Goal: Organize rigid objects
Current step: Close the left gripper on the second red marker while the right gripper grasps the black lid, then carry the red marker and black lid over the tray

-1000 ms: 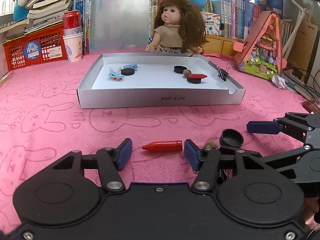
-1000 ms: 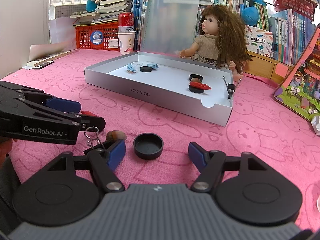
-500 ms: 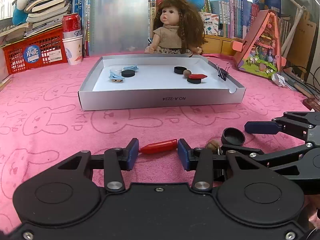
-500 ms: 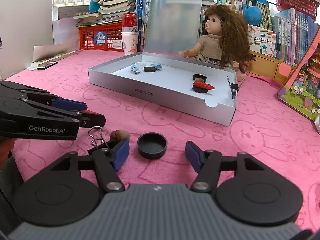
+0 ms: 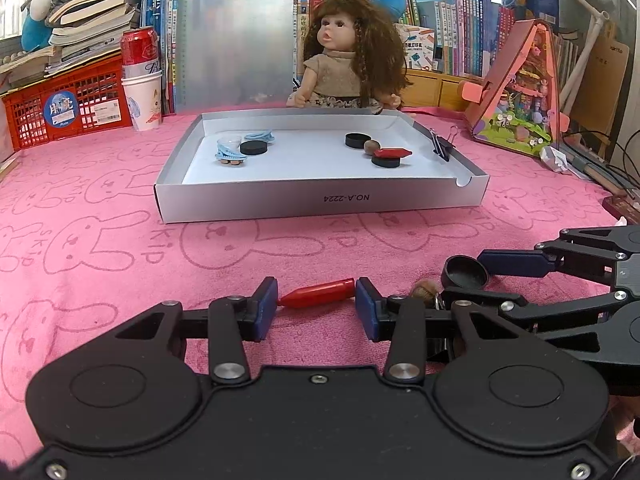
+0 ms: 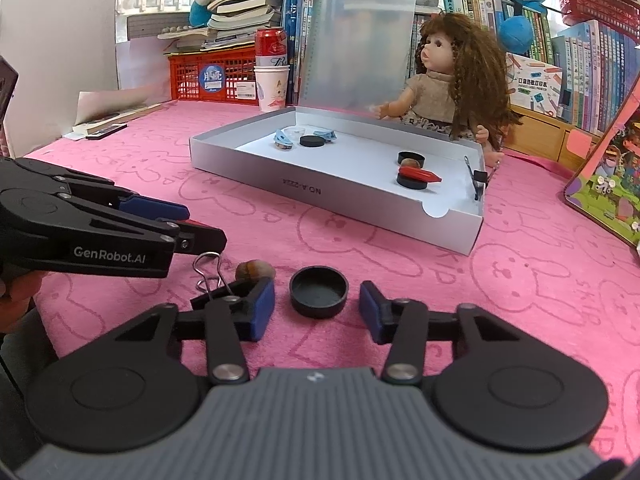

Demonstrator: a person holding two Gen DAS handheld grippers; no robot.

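Observation:
My left gripper [image 5: 316, 306] is shut on a red crayon-shaped piece [image 5: 318, 293], one blue pad at each end, low over the pink cloth. Around a black round cap [image 6: 319, 291] the jaws of my right gripper [image 6: 317, 312] are closing, with a small gap left on both sides. In the left wrist view that cap [image 5: 466, 272] sits between the right gripper's fingers [image 5: 512, 262]. A brown nut [image 6: 254, 270] and a black binder clip [image 6: 212, 280] lie between the two grippers. The grey tray [image 5: 320, 200] farther back holds black caps, a red piece, blue clips and a nut.
A doll [image 5: 352, 60] sits behind the tray in front of a clipboard [image 5: 236, 36]. A red crate [image 5: 68, 108], a can on paper cups [image 5: 142, 80] and books stand at the back left. A pink toy house [image 5: 516, 96] is at the right.
The left jaws closed onto the two ends of the red piece. The right jaws narrowed around the black cap. Neither hand shifted.

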